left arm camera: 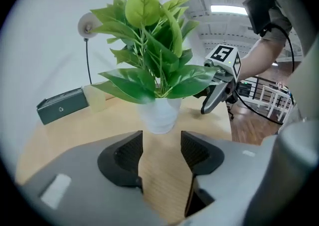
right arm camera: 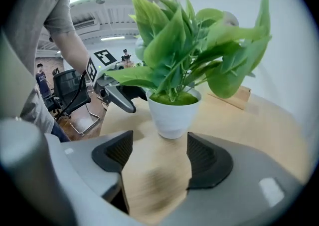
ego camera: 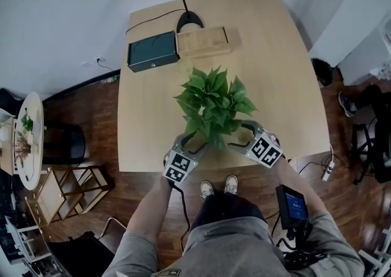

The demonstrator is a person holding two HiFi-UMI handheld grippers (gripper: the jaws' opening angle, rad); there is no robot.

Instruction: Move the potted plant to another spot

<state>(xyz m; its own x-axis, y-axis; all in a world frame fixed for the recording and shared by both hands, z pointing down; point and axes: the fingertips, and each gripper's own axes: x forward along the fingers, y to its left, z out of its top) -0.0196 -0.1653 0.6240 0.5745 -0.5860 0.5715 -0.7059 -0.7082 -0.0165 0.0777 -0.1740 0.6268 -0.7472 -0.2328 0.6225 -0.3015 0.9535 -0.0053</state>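
The potted plant [ego camera: 212,103], green leaves in a small white pot, stands upright on the wooden table [ego camera: 281,80] near its front edge. My left gripper [ego camera: 192,142] is at the pot's left front and my right gripper [ego camera: 239,135] at its right front; leaves hide the pot from above. In the left gripper view the white pot [left arm camera: 159,115] stands just beyond the left gripper [left arm camera: 162,142], whose jaws are apart with only bare table between them. In the right gripper view the pot [right arm camera: 174,113] likewise sits just ahead of the open right gripper [right arm camera: 155,145], untouched.
At the table's far side lie a dark green box [ego camera: 153,51], a wooden box [ego camera: 201,40] and a lamp base [ego camera: 190,22] with its cable. A round side table [ego camera: 27,141] and a black stool [ego camera: 64,143] stand on the floor to the left.
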